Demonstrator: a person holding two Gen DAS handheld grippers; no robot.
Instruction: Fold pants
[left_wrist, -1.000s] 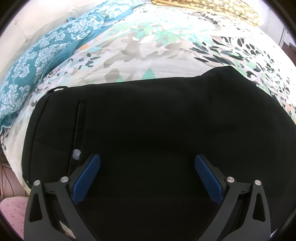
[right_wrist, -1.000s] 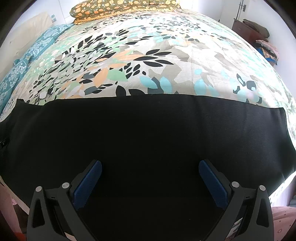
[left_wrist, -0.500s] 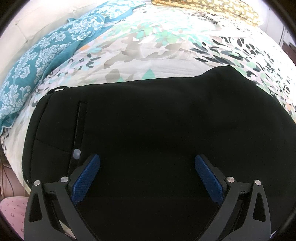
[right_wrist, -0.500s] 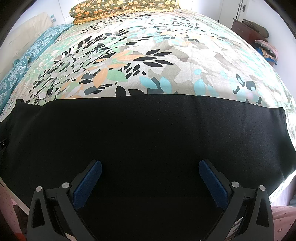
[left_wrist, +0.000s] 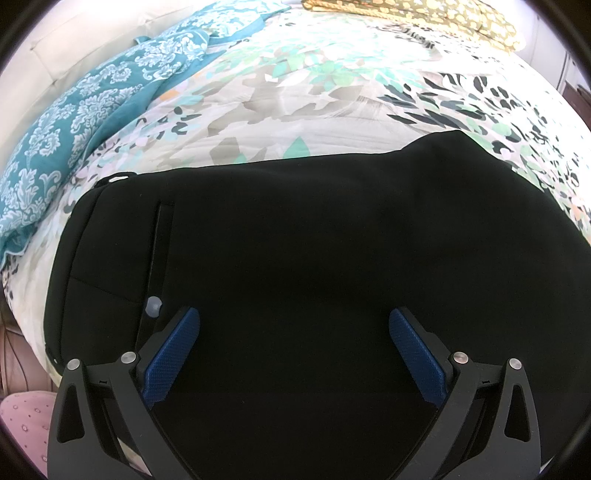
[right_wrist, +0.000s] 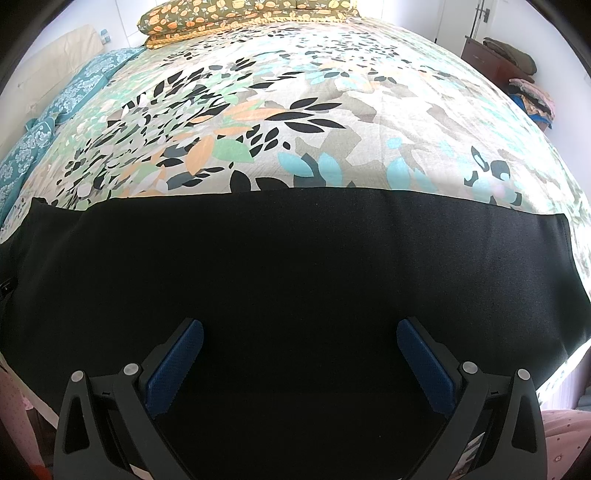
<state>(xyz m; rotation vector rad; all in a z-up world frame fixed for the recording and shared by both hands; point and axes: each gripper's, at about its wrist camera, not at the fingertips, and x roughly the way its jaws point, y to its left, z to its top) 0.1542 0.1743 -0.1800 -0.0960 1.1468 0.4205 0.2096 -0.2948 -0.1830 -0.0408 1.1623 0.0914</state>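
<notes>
Black pants (left_wrist: 314, 258) lie flat across the bed (left_wrist: 295, 92), waist and button (left_wrist: 153, 306) at the left. Left claw (left_wrist: 295, 350) hovers wide open and empty above the seat; right claw (right_wrist: 299, 354) likewise above the legs. Pinch both layers at the near edge, evenly, before lifting.

A bed is covered by a floral bedspread (right_wrist: 295, 110) with black, orange, green and blue leaves. A teal patterned blanket (left_wrist: 92, 107) lies along its left edge. Olive pillows (right_wrist: 240, 11) with orange print lie at the far end. A dark wooden cabinet (right_wrist: 487, 62) with piled clothes (right_wrist: 532, 99) stands on the far right.
</notes>
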